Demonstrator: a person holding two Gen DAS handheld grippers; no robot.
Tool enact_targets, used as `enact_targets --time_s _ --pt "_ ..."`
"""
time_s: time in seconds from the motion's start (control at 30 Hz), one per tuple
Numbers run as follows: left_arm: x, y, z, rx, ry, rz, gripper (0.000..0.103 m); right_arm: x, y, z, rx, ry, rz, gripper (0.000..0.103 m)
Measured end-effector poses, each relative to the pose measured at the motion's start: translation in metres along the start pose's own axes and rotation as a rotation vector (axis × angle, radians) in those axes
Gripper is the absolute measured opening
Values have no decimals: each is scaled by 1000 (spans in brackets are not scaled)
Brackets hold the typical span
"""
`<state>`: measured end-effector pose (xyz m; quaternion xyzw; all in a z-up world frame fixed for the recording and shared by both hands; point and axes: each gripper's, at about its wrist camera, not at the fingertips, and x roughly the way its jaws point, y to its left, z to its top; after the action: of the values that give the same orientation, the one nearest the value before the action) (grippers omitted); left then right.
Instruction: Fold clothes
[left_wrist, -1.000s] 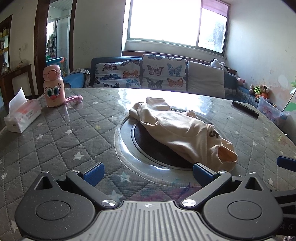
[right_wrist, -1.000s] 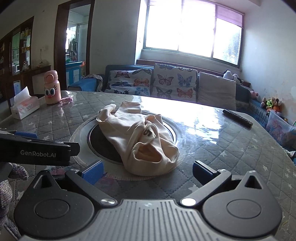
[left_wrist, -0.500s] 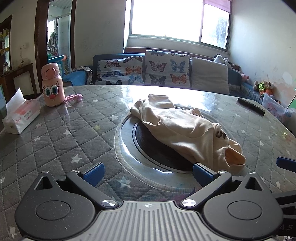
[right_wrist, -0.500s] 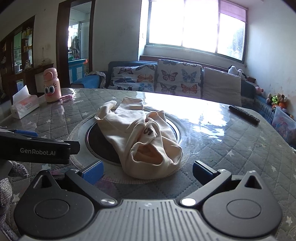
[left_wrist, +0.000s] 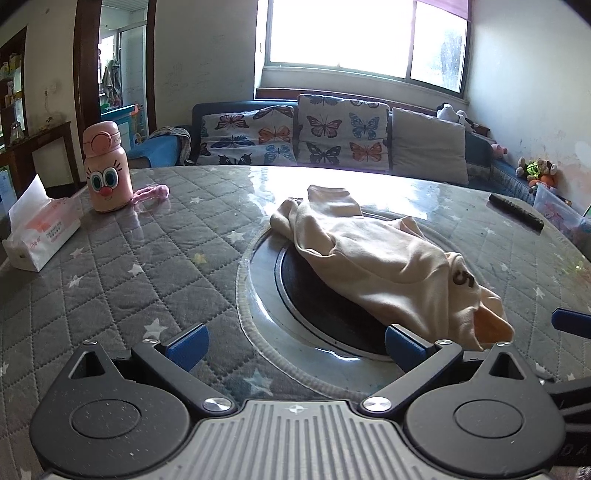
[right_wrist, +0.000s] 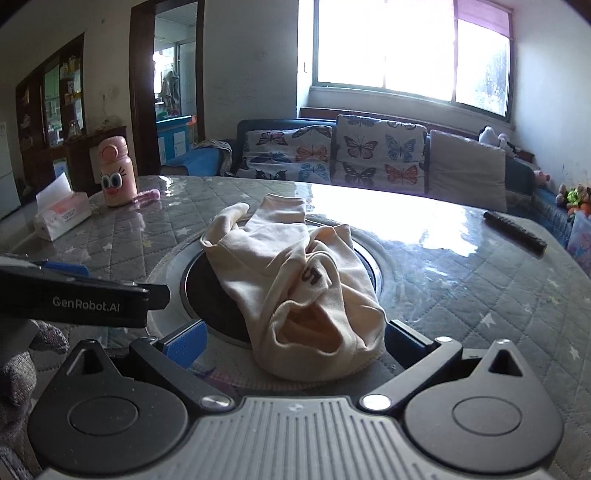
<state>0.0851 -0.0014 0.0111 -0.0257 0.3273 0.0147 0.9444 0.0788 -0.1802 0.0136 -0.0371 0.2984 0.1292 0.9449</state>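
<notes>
A crumpled cream garment with a dark "5" on it lies over the round black inset in the middle of the quilted grey table. My left gripper is open just short of its near end, nothing between the fingers. From the right wrist the same garment lies bunched with its opening toward me. My right gripper is open, and the garment's near edge sits between the blue pads without being pinched. The left gripper's black body shows at the left edge there.
A pink cartoon bottle and a tissue box stand at the table's far left, with a pink cord beside the bottle. A black remote lies at the far right. A sofa with butterfly cushions runs behind the table.
Both grippers have moved forward a little toward the garment, which now looks larger. The right gripper's pads now flank its near edge. The garment itself has not moved.
</notes>
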Motion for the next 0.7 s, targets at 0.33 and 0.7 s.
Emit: enact_targets --time_s 0.33,0.7 --pt "18 -3 12 18 17 -3 103 19 -18 18 38 9 68 102" --pt "35 15 33 1 -1 22 102 55 -22 51 3 6 123 77"
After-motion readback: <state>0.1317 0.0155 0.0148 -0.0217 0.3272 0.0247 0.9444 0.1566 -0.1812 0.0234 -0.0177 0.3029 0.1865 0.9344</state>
